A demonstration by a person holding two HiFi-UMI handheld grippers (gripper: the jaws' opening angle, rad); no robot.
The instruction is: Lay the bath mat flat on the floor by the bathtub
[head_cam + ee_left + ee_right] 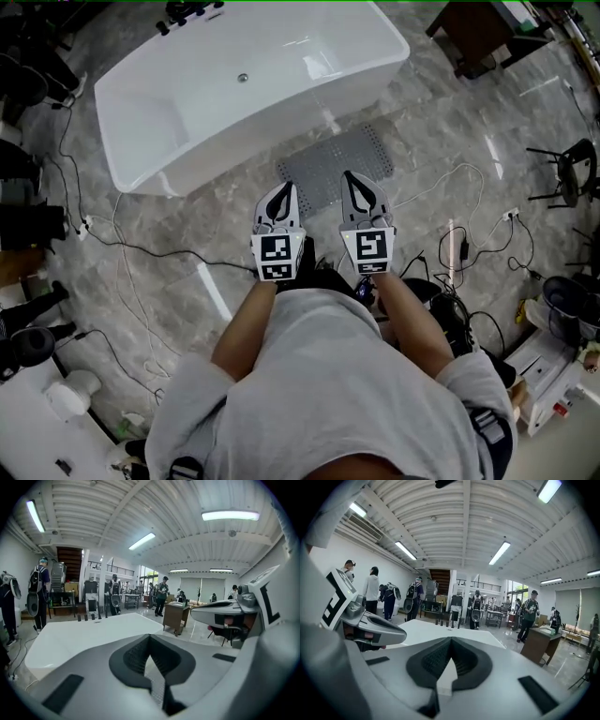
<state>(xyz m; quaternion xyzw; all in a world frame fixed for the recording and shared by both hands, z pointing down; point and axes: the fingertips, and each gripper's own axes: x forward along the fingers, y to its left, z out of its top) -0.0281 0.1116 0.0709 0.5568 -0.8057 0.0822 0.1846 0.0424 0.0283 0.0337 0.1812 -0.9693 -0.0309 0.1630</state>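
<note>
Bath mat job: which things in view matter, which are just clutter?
Job: bath mat, bathtub, floor, left gripper and right gripper, both shut and empty.
Lying about: cables, chair, desk.

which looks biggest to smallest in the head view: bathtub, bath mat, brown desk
1. bathtub, by far
2. bath mat and brown desk look about alike; the desk runs off the top edge, so no ranking between them

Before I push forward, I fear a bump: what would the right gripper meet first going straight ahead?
Probably the white freestanding bathtub, just ahead of the right gripper; depth is unclear.
</note>
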